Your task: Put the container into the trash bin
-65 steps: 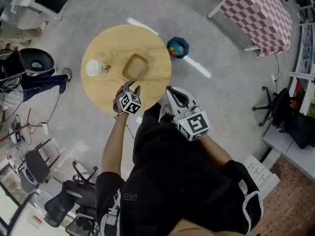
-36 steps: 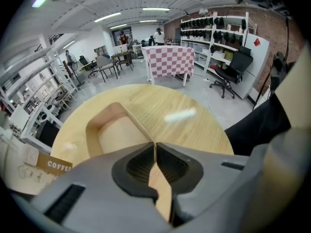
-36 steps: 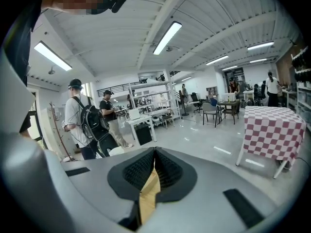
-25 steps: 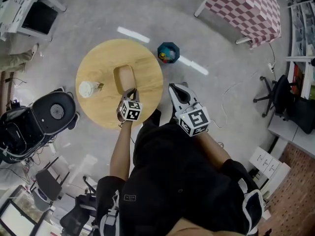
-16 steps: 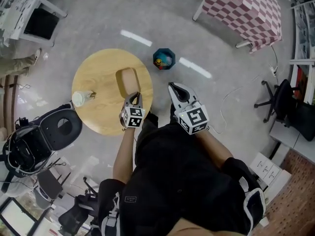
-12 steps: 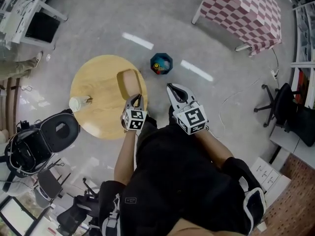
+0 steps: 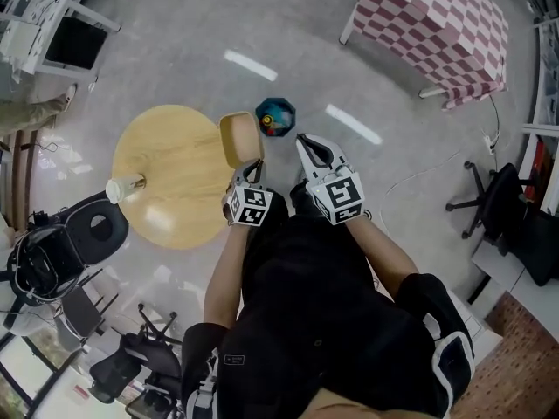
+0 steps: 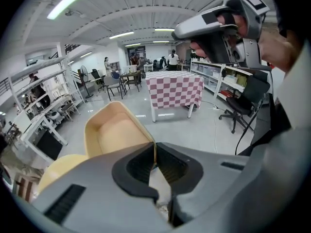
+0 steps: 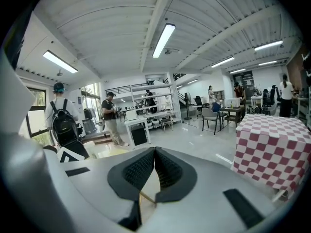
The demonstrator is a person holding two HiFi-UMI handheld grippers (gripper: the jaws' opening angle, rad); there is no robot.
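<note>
Left gripper [image 7: 247, 175] is clamped down on the thin side wall of the tan container [image 8: 114, 132], pinching just the rim on one side, so the container hangs out in front of the jaws over the near edge of the round wooden table [image 7: 166, 177]. My guess is it's really light and a bit bendy, some kind of moulded tray with an open top and nothing inside that I can see. A one-sided rim pinch should hold fine, but it'll probably wobble or pivot if it gets swung around. The smooth wall could slip too, so a bite deeper down the wall or near a corner seems the safer spot. Right gripper [image 7: 307, 145] has its jaws together with nothing gripped, hanging just to the right of the container. The teal trash bin [image 7: 275, 117] sits on the floor just past the table edge, close beyond the container, already with some colourful stuff in it. Nothing blocks that gap as far as I can tell, only the right gripper nearby. A white cup [image 7: 120, 188] sits at the table's far left side, well clear. Further off there's a checkered table [image 7: 437, 20], office chairs [image 7: 502, 203] and a person with a backpack [image 9: 63, 123].
</note>
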